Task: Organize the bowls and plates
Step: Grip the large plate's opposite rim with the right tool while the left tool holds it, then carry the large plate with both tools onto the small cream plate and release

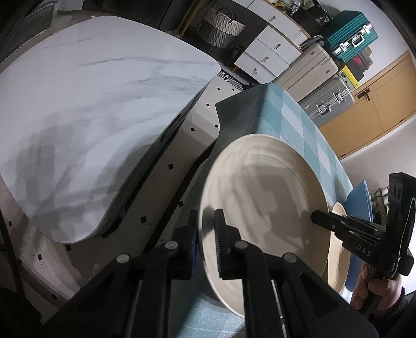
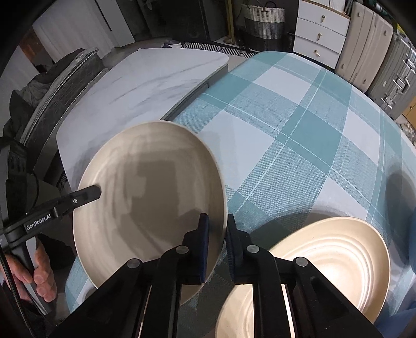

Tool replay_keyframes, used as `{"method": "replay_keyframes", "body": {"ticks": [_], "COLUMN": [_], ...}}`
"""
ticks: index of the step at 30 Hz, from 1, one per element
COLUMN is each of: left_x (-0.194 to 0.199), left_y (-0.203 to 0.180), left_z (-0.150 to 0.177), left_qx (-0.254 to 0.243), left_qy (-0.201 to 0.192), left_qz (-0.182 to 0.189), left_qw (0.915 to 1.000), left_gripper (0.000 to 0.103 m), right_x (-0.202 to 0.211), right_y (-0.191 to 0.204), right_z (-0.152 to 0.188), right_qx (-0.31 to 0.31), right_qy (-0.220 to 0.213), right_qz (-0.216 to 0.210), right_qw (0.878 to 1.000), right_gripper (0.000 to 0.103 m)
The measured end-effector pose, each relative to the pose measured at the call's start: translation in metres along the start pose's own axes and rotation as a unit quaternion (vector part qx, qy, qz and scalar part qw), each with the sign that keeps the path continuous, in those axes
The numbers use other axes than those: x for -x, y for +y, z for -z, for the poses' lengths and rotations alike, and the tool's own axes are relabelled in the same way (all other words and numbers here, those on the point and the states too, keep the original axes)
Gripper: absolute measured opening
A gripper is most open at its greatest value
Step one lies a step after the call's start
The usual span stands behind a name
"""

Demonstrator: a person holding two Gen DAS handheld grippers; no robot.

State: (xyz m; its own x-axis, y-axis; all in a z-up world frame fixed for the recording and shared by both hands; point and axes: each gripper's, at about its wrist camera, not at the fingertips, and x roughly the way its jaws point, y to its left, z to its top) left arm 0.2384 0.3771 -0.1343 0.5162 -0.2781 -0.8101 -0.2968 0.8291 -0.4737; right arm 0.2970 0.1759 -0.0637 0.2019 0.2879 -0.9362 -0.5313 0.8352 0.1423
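Note:
A cream plate [image 1: 262,197] is held in the air over the edge of the checked tablecloth [image 2: 299,124]. My left gripper [image 1: 206,236] is shut on its near rim. My right gripper [image 2: 217,234] is shut on the opposite rim, and it shows in the left wrist view [image 1: 338,223] at the plate's far side. The plate shows in the right wrist view [image 2: 150,197], with my left gripper [image 2: 85,195] on its left edge. A second cream ridged plate [image 2: 330,262] lies on the cloth below my right gripper. A blue dish [image 1: 360,197] sits behind it.
A white marble table [image 1: 91,117] stands to the left, with a gap of tiled floor [image 1: 161,187] between it and the cloth-covered table. Suitcases [image 2: 377,57], a white drawer unit [image 2: 319,36] and a woven basket [image 2: 264,23] line the back wall.

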Motion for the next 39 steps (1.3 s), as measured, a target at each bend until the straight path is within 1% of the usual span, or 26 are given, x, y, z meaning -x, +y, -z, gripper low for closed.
{"method": "replay_keyframes", "body": {"ticks": [3,9,13,20,27,32,39], "left_x": [0.002,0.006,0.007,0.009,0.012,0.016,0.032], "left_y": [-0.001,-0.004,-0.005,-0.009,-0.011,-0.014,-0.03], "left_z": [0.001,0.0,0.0,-0.002,-0.003,-0.003,0.0], "left_qx": [-0.004,-0.012,-0.014,-0.013,-0.012,-0.015,-0.025], "left_qy": [-0.002,-0.007,-0.004,0.004,0.002,0.004,-0.002], "left_qz": [-0.009,-0.017,-0.019,-0.022,-0.024,-0.02,-0.02], "left_qw": [0.9999,0.9998,0.9997,0.9997,0.9996,0.9997,0.9995], "left_gripper": [0.009,0.009,0.009,0.009,0.009,0.009,0.009], "right_x": [0.002,-0.002,0.002,0.006,0.012,0.021,0.042], "right_y": [-0.001,0.0,-0.002,-0.003,-0.005,-0.004,-0.005], "right_z": [0.002,-0.001,0.004,0.006,0.008,0.01,0.011], "right_qx": [-0.006,-0.008,-0.015,-0.033,-0.044,-0.044,-0.048], "right_qy": [-0.001,-0.007,-0.012,-0.007,-0.011,-0.013,-0.022], "right_qz": [-0.002,-0.008,-0.01,-0.002,-0.01,-0.008,-0.006], "right_qw": [1.0,1.0,1.0,0.999,0.999,0.999,0.999], "right_gripper": [0.008,0.007,0.007,0.007,0.007,0.007,0.006]}}
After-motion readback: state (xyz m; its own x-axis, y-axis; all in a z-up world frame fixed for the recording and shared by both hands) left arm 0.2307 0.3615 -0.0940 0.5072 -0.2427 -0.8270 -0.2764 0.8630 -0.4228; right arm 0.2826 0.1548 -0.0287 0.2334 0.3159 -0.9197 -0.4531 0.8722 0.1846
